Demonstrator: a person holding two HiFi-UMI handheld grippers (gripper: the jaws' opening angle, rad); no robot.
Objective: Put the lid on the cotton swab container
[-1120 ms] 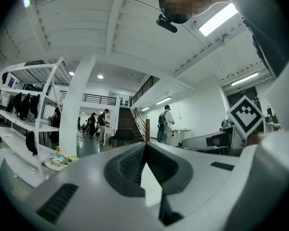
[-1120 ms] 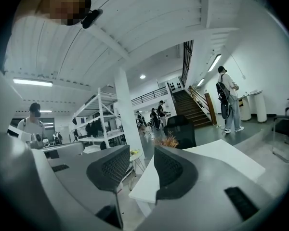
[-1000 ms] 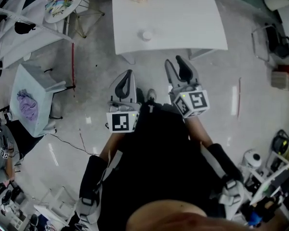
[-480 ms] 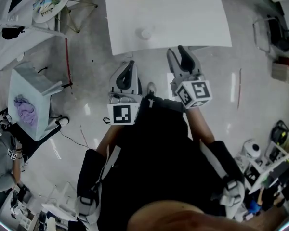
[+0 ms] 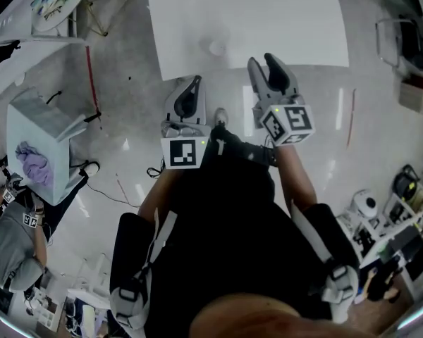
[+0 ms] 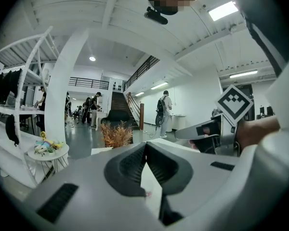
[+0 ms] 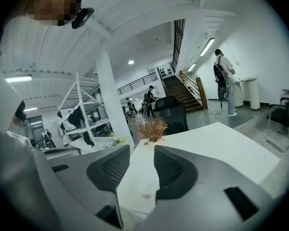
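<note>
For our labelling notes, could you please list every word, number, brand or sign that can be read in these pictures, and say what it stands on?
No words or numbers can be read in any view.
Left cube, on the left tongs: black-and-white square pattern, no letters.
Right cube, on the right tongs: same kind of pattern, no letters.
Small tags on a bystander's arm: too small to read.

A black top (image 5: 225,217) with black sleeves (image 5: 135,241) is being worn. The left gripper (image 5: 195,82) and right gripper (image 5: 262,60) are being shown in grey with black ribbed pads (image 7: 171,170). A white cube (image 5: 184,153) with black square markers is being carried on each.
</note>
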